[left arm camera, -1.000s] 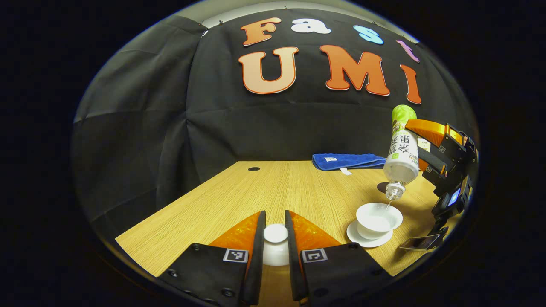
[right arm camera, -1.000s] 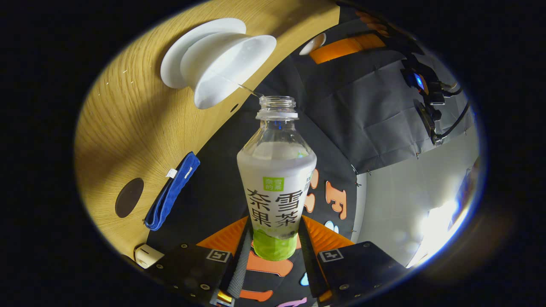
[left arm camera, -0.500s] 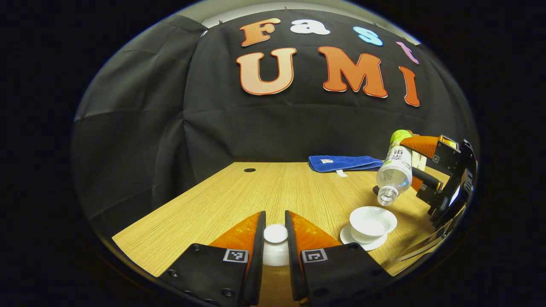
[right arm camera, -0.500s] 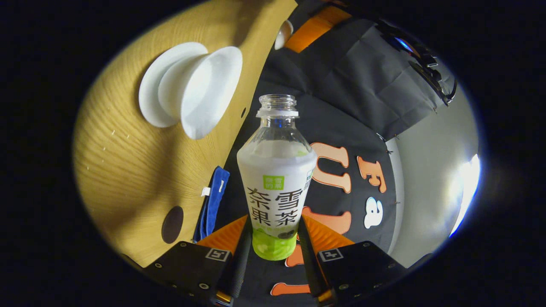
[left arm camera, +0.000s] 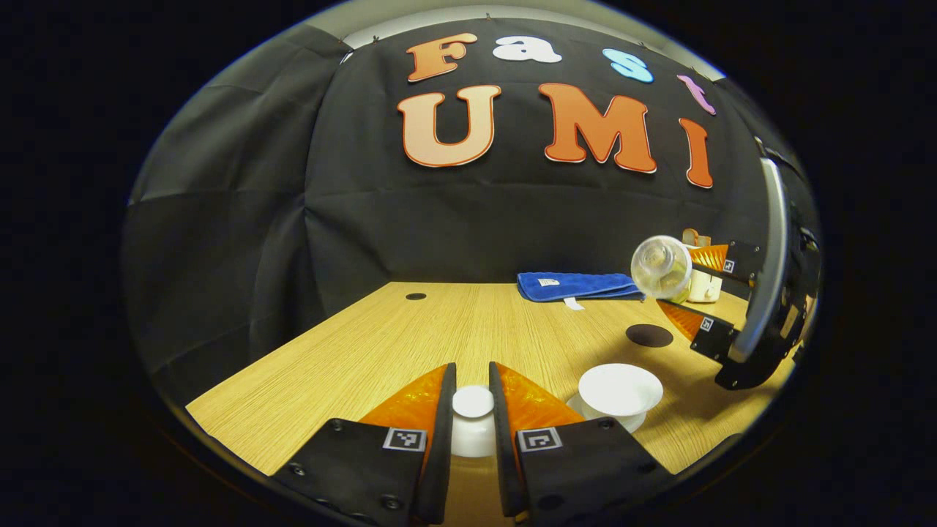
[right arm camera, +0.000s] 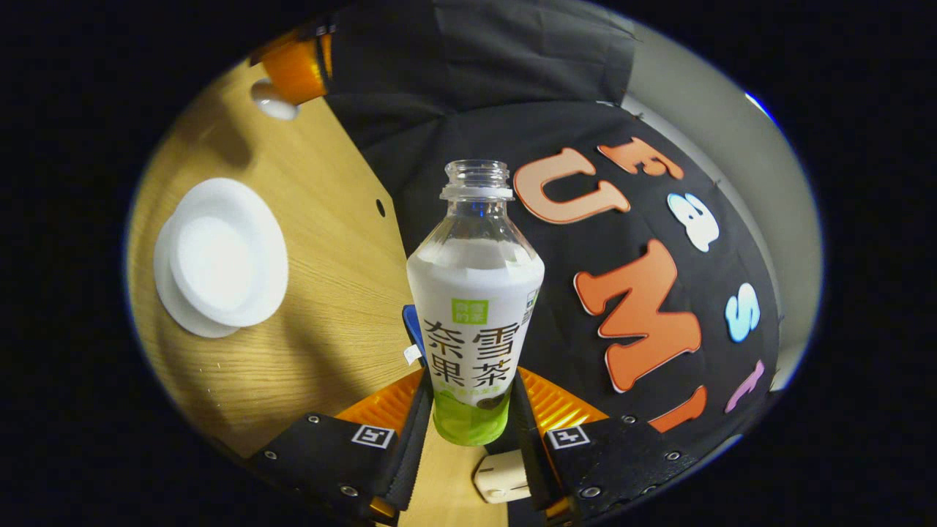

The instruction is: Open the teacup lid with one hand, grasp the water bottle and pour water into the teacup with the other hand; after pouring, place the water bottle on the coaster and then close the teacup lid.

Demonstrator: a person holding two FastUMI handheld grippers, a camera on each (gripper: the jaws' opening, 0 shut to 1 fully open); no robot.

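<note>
Left gripper view, left to right: a small dark hole (left arm camera: 416,296) in the wooden table (left arm camera: 351,351) near the far edge. My left gripper (left arm camera: 472,417) sits bottom centre, both fingers pressed on the knob of the white teacup lid (left arm camera: 472,421), which is held off the cup and looks close to the tabletop; I can't tell if it touches. A folded blue towel (left arm camera: 575,285) lies at the back of the table by the cloth wall. Right of my fingers the open white teacup (left arm camera: 620,390) stands on its white saucer (left arm camera: 578,405). Behind it, well apart, the dark round coaster (left arm camera: 649,335) lies bare. Above the coaster the right gripper (left arm camera: 699,289) holds the water bottle (left arm camera: 661,267) roughly level in the air, open mouth facing this camera. A small cream object (left arm camera: 704,287) sits just behind the bottle; I can't tell what it is.

Right gripper view, left to right: teacup (right arm camera: 227,252) on saucer (right arm camera: 176,307) at left, clear of the bottle mouth; I can't judge the water level. The left gripper's finger with the lid (right arm camera: 274,108) shows at top left. Centre: right gripper (right arm camera: 468,424) clamped on the base end of the bottle (right arm camera: 474,307), both fingers on it, cap off, neck pointing away along the fingers. Sliver of blue towel (right arm camera: 411,329) behind the bottle, cream object (right arm camera: 501,476) between the finger bases.
</note>
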